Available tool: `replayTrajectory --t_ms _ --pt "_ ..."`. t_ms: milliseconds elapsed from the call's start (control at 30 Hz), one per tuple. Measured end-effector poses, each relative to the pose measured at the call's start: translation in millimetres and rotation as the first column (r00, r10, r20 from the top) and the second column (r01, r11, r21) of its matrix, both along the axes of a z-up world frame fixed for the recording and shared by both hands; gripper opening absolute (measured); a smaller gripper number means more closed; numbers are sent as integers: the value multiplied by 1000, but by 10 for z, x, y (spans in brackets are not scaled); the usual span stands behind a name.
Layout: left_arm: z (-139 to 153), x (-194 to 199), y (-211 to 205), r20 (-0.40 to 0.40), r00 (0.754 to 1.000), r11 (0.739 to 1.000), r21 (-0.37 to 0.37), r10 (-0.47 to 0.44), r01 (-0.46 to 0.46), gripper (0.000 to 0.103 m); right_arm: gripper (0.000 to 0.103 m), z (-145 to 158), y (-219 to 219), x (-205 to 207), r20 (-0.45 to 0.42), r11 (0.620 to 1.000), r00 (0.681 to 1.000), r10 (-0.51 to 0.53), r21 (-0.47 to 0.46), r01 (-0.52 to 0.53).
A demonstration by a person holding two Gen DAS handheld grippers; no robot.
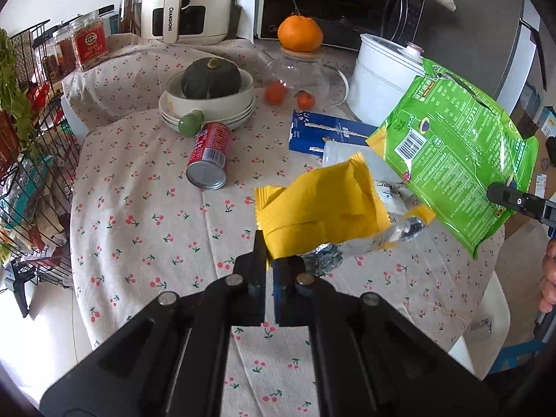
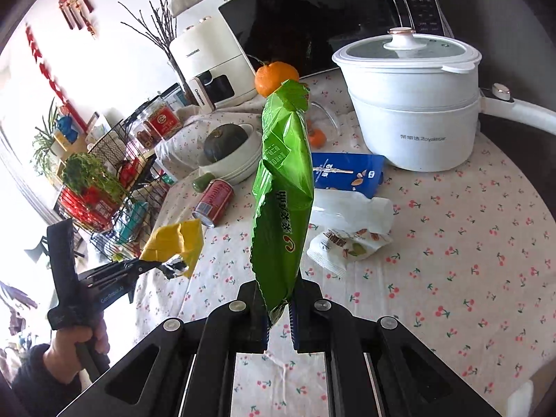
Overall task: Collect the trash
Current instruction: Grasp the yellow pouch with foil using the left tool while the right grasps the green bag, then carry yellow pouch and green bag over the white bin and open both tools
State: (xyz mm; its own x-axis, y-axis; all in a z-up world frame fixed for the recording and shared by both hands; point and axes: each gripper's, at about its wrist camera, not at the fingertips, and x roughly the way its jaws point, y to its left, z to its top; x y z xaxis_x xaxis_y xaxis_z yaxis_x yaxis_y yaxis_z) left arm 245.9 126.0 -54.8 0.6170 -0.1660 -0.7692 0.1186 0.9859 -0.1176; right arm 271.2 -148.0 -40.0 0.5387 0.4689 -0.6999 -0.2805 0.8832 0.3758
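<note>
1. Two wrappers are off the table [image 1: 146,208], one in each of my claws.
2. My left gripper [image 1: 269,260] is pinching the yellow wrapper [image 1: 323,208] at its lower edge; the crumpled silver inside shows at 3 o'clock of the pinch. Wrapper hangs above the cherry-print cloth.
3. My right gripper [image 2: 279,312] is clamped on the bottom corner of the green snack bag [image 2: 283,191], which stands up toward 12 o'clock, clear of the cloth.
4. In the left wrist view the green bag sits at 2 o'clock of the yellow one, not touching it.
5. Trash on the table: red can [image 1: 210,154] on its side at 10 o'clock of the yellow wrapper, blue carton [image 2: 347,173] lying flat, white nut packet [image 2: 347,246] at 3 o'clock of the green bag, clear plastic piece [image 2: 351,208] between carton and packet.
6. White pot [image 2: 410,104] at 1 o'clock, bowl stack with dark squash [image 1: 210,78] at 11 o'clock.
7. My left hand [image 2: 81,338] grips the handle at 8 o'clock in the right wrist view.
</note>
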Motion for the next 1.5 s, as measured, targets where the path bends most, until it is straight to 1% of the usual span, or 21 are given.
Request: replayTrajectory --t_ms 200,300,400,567,667,800,867,967,1067,1167,1267,1333,1367,1400,1433,1500 --pt "199 -411 -378 29 997 997 7 -77 76 3 9 255 -299 -538 23 999 1000 -5 -50 6" --pt "267 -607 -586 43 992 993 -6 -115 116 3 9 325 -462 -811 18 997 1000 -15 -71 17" --pt "311 -804 -811 51 986 987 -13 -161 162 3 9 359 -623 -1061 -2 995 999 -35 -98 35" --pt "313 -1127 -1197 48 972 972 -32 -231 233 3 9 300 -993 -1447 -71 990 993 -94 -115 86" --pt "261 -1303 -1422 37 966 965 -39 -257 258 3 9 232 -1250 -1672 -108 985 984 -141 -118 128" --pt "96 -1480 -1706 12 953 951 -55 -304 304 3 9 105 -1618 -1969 -136 973 969 -207 -133 189" --pt "-14 -1519 -1824 -11 947 944 -73 -322 321 3 9 18 -1778 -2083 -163 969 960 -228 -136 207" --pt "-180 -1541 -2022 -55 934 934 -63 -354 350 3 9 -111 -1983 -2255 -196 966 950 -241 -139 217" --pt "-292 -1574 -2188 -82 921 925 -39 -380 378 3 9 -313 -2153 -2378 -264 966 932 -249 -131 221" --pt "-368 -1593 -2328 -102 912 917 -24 -398 398 3 9 -563 -2278 -2424 -344 963 901 -265 -146 228" --pt "-409 -1627 -2474 -105 903 907 7 -417 420 4 10 -827 -2348 -2409 -435 962 858 -272 -137 236" --pt "-429 -1639 -2558 -106 898 902 29 -426 431 4 13 -978 -2400 -2394 -487 959 826 -284 -133 251" --pt "-450 -1647 -2600 -107 897 900 37 -429 435 4 13 -1020 -2426 -2387 -503 954 811 -300 -142 265" --pt "-465 -1648 -2637 -109 895 897 45 -432 439 4 16 -1036 -2459 -2386 -506 949 802 -316 -157 274" --pt "-484 -1645 -2668 -111 894 895 52 -435 442 4 19 -1027 -2483 -2391 -499 945 802 -328 -170 280" --pt "-520 -1643 -2734 -115 890 890 65 -442 451 4 29 -980 -2533 -2412 -481 940 808 -342 -175 293"
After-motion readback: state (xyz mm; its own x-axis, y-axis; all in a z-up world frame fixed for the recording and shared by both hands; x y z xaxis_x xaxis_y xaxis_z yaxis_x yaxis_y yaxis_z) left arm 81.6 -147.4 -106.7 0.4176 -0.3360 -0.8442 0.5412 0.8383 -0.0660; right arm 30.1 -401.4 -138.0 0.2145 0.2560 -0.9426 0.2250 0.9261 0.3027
